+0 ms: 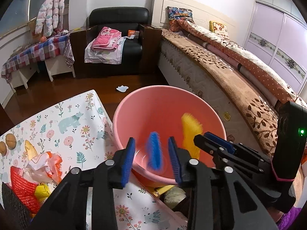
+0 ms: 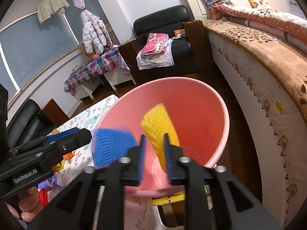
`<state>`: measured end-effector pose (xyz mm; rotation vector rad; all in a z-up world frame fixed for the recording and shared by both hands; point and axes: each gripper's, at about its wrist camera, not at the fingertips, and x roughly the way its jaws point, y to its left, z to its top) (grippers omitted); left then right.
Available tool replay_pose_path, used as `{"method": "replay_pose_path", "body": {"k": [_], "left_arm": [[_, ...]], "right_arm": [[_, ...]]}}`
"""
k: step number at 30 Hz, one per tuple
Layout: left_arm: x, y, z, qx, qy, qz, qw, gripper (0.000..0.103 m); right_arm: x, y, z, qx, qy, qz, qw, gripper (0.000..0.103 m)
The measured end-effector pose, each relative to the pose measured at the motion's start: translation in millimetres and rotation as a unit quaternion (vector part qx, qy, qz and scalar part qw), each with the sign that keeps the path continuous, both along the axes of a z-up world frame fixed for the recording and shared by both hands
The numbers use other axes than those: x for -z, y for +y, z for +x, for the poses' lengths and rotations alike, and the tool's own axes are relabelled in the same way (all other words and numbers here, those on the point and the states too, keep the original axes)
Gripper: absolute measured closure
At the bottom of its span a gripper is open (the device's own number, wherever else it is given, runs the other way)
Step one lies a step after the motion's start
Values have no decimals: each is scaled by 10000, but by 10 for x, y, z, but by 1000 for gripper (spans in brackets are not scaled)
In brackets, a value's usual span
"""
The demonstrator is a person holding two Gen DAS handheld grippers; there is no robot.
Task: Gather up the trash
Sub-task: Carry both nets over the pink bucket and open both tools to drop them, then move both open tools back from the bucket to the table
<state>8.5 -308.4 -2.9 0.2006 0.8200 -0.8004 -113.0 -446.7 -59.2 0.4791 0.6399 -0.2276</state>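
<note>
Left wrist — wrapper heap (image 1: pixel 36 170) | walnuts (image 1: pixel 7 142) beside pink bin (image 1: pixel 134 103)

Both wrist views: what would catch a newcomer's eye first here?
The big pink bucket fills the middle of both views, with a blurred blue piece and a yellow piece in mid-air inside its mouth. The left gripper and right gripper both stand open above it. Crumpled wrappers lie on the floral tablecloth, left of the bucket.

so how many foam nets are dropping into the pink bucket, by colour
blue foam net: 1
yellow foam net: 1
total: 2, both blurred inside the pink bucket, between the open left gripper and right gripper
</note>
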Motion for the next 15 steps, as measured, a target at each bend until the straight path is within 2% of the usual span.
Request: {"method": "replay_pose_path", "body": {"k": [3, 15], "left_arm": [[-6, 27, -1, -20, -18, 1, 10000, 65], [-138, 200, 21, -206, -51, -159, 9996, 61]], "right_arm": [[3, 21, 1, -15, 8, -4, 10000, 68], [-39, 37, 3, -46, -12, -14, 10000, 67]]}}
